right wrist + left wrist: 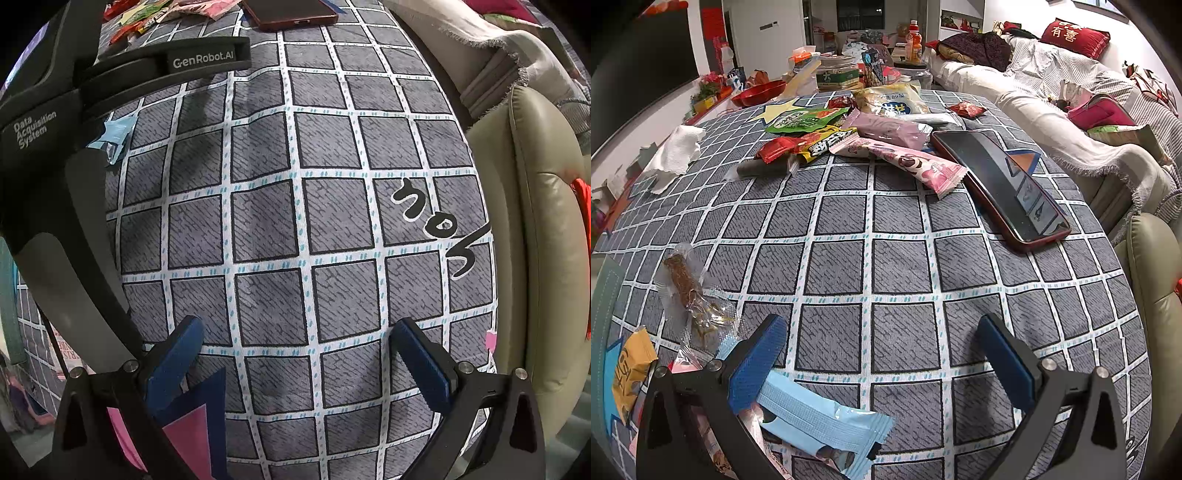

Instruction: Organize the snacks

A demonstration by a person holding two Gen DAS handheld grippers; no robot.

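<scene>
- My left tongs (881, 332) stand wide apart with nothing between them, hovering over the grey checked cloth (886, 266) that covers the desk.
- Just under and beside the left finger (757, 362) of those tongs lies a light blue snack packet (827, 421), part of a small cluster at my near left.
- In that same cluster, further left, I see a clear-wrapped brown snack stick (689, 291) and an orange packet (629, 369).
- Well ahead of the left tongs sits the main snack heap: a long pink wrapper (912, 166), a mauve packet (890, 129), a green packet (803, 120), a red and yellow packet (809, 144) and a cream bag (890, 99).
- Ahead and to the right of the left tongs, a phone in a red case (1001, 184) lies flat, touching the pink wrapper's end.
- Far left ahead, a crumpled white tissue (674, 155) lies on the cloth.
- My right tongs (295, 339) also gape open and empty over bare cloth (295, 221).
- To their left looms the black body of the left gripper (55, 155), a blue packet corner (114, 142) peeking out past it.
- To the right of the right tongs, a beige cushioned seat (539, 240) borders the desk.
</scene>
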